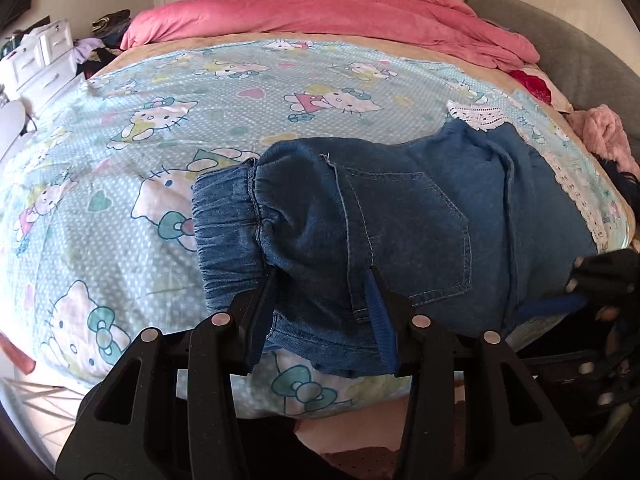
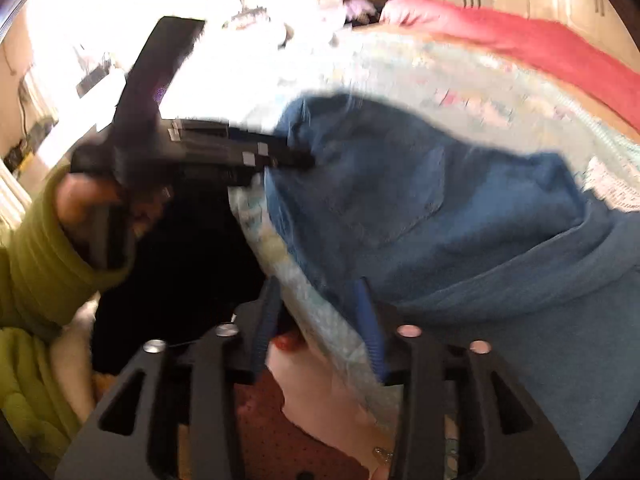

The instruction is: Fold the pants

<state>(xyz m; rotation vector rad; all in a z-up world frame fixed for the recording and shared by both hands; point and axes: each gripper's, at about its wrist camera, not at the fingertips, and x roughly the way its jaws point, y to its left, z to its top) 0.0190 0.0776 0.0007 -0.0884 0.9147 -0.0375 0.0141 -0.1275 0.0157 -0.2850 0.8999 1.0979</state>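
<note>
The denim pants (image 1: 400,216) lie already folded into a compact bundle at the near right edge of the bed (image 1: 224,92), waistband leftward. The left gripper (image 1: 324,316) clasps the near hem; the right gripper (image 2: 320,328) stands released. Only final tidying seems left. No containers are visible.

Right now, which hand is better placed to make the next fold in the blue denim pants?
Probably left. The left tongs grip the blue denim pants beside their elastic waistband; the right tongs stand open astride the patterned bedsheet edge, holding nothing.
</note>
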